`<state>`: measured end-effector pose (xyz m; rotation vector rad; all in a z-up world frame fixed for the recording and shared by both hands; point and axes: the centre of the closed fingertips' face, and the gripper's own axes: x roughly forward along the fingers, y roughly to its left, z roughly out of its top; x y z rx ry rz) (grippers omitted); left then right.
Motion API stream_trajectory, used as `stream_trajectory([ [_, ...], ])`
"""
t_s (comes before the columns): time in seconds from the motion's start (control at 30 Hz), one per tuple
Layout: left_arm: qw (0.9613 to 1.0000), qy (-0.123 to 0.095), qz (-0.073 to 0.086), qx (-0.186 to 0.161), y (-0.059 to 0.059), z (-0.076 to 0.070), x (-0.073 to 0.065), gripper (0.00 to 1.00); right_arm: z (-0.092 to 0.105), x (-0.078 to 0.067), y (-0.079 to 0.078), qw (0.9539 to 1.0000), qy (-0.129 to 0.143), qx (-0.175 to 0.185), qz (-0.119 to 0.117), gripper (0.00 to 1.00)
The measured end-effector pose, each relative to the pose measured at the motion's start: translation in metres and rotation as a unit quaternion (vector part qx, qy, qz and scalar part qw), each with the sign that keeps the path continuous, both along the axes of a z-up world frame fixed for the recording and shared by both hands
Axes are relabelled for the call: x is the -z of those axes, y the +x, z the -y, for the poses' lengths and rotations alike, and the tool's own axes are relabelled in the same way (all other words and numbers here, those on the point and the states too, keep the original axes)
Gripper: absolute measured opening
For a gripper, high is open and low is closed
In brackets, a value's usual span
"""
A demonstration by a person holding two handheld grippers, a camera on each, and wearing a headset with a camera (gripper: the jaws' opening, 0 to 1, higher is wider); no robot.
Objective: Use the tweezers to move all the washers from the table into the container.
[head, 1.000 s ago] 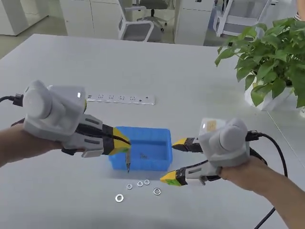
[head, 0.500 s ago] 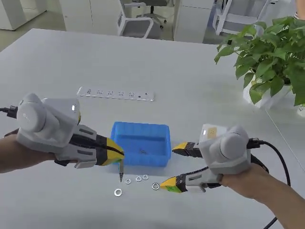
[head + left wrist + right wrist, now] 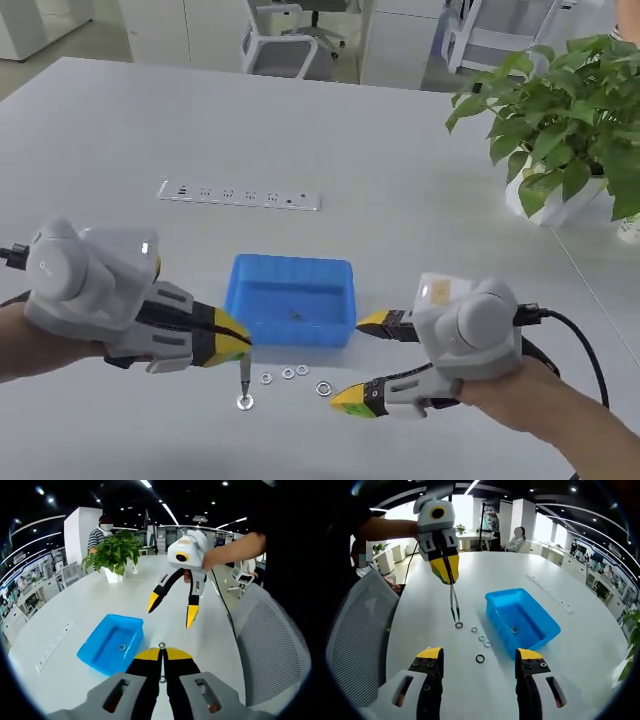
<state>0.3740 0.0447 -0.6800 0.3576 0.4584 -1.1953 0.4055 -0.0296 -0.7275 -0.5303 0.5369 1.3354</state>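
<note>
You work at a wide grey table, and the blue container stands on it just ahead of you, with one washer already lying on its floor. Your left gripper is near the front left corner of the container. Its jaws are pressed together on the tweezers, which point down at the table. Your right gripper hovers near the front right corner with its jaws wide apart, and it holds nothing. Five washers lie on the table just in front of the container, and the left washer is a little apart from the others. The tips of the tweezers are right at the left washer, but I cannot tell if they touch it. I judge that the step in hand is the picking of this washer. The next move calls for a careful squeeze with the tips on both sides of its thin rim, then a straight lift over the front wall of the container and a release inside. The washer is flat and smooth, so it probably slips easily.
</note>
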Motion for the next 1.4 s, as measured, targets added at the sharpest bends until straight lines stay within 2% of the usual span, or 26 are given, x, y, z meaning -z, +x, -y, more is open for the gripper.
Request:
stream_trajectory([
  [0.3, 1.0000, 0.001, -0.007, -0.001, -0.003, 0.002, 0.008, 0.05, -0.001, 0.003, -0.003, 1.0000, -0.001, -0.001, -0.003, 0.59],
  [0.67, 1.0000, 0.005, -0.005, 0.003, -0.002, 0.005, 0.014, 0.05, 0.002, 0.004, -0.006, 1.0000, -0.002, 0.001, -0.006, 0.58],
  [1.0, 1.0000, 0.004, -0.001, 0.000, -0.001, 0.005, 0.014, 0.05, -0.001, 0.006, -0.007, 1.0000, 0.001, 0.000, -0.009, 0.57],
  [1.17, 0.9999, 0.010, 0.002, 0.000, -0.001, 0.007, 0.014, 0.05, -0.009, 0.003, -0.011, 0.9994, 0.008, -0.031, 0.013, 0.50],
  [1.4, 0.9999, 0.013, 0.000, -0.001, 0.000, 0.009, 0.016, 0.05, -0.025, 0.004, -0.015, 0.9977, 0.013, -0.065, 0.017, 0.43],
])
